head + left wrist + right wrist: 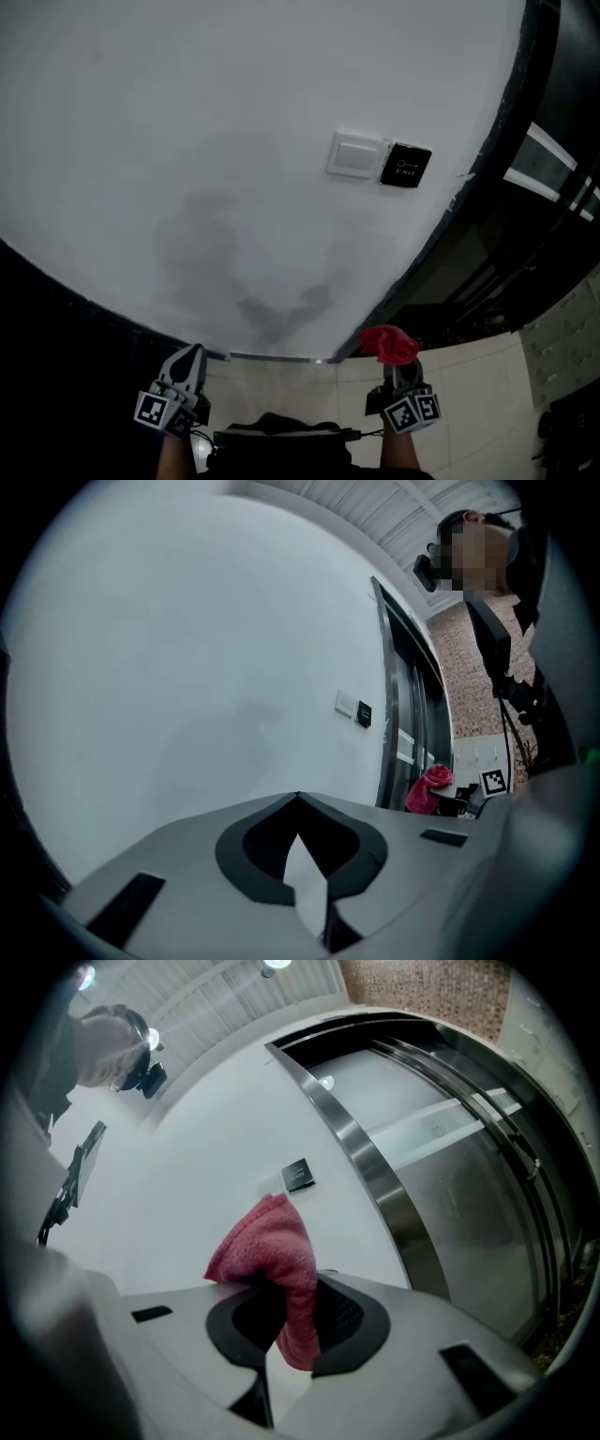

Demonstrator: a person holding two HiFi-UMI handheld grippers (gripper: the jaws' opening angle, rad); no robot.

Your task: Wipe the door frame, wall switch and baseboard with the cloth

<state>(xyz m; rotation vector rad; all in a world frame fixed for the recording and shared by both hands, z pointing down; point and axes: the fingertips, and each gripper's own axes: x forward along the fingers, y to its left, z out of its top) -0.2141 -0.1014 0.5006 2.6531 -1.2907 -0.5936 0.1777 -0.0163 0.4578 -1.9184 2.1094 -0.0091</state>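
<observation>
Red cloth [270,1255] clamped between right tongs [289,1324]; left tongs [300,801] closed together, empty.

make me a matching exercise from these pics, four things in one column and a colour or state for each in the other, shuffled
Things
1. cloth
2. wall switch
3. exit plate
4. left gripper

Colour or state
A. black
B. jaws together, nothing between them
C. red, clamped in the right gripper
D. white

Pairs: 1-C, 2-D, 3-A, 4-B
</observation>
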